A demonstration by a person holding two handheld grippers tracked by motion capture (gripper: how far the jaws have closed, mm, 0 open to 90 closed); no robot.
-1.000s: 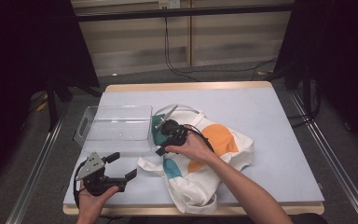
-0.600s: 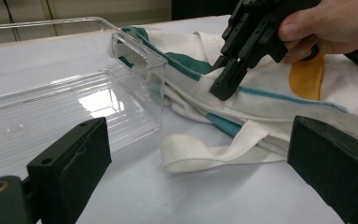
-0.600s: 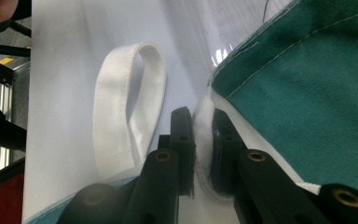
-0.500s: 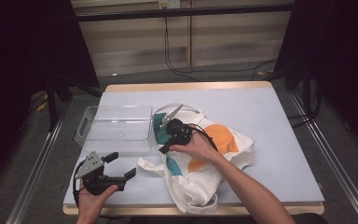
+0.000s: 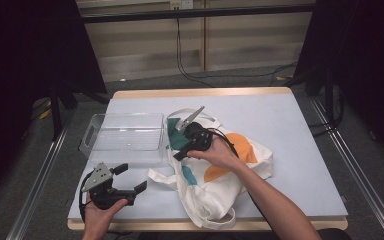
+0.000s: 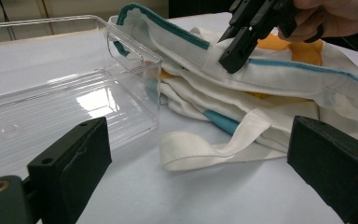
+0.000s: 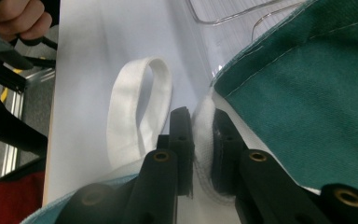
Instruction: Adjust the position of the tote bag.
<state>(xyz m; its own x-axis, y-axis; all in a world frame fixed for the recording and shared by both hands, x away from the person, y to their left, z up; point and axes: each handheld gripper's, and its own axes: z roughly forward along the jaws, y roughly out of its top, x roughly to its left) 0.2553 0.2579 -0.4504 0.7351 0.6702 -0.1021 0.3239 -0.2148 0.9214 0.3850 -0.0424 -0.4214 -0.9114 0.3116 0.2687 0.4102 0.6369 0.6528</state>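
Observation:
A white tote bag with teal and orange patches lies crumpled at the middle of the table. My right gripper is shut on the bag's white rim, beside a teal panel. Its jaws have just been closing, with the fabric between them, and the rim is lifted a little off the table. In the left gripper view, the right gripper pinches that raised rim. My left gripper stands open near the table's front left, nothing between its fingers. One strap loop lies flat in front of it.
A clear plastic tray stands empty to the left of the bag, and the bag's edge touches its right wall. The pale tabletop stretches to the right of the bag. Metal rails run along both sides.
My right gripper has drawn the bag's rim slightly up and toward the far side. The left gripper has stayed in place.

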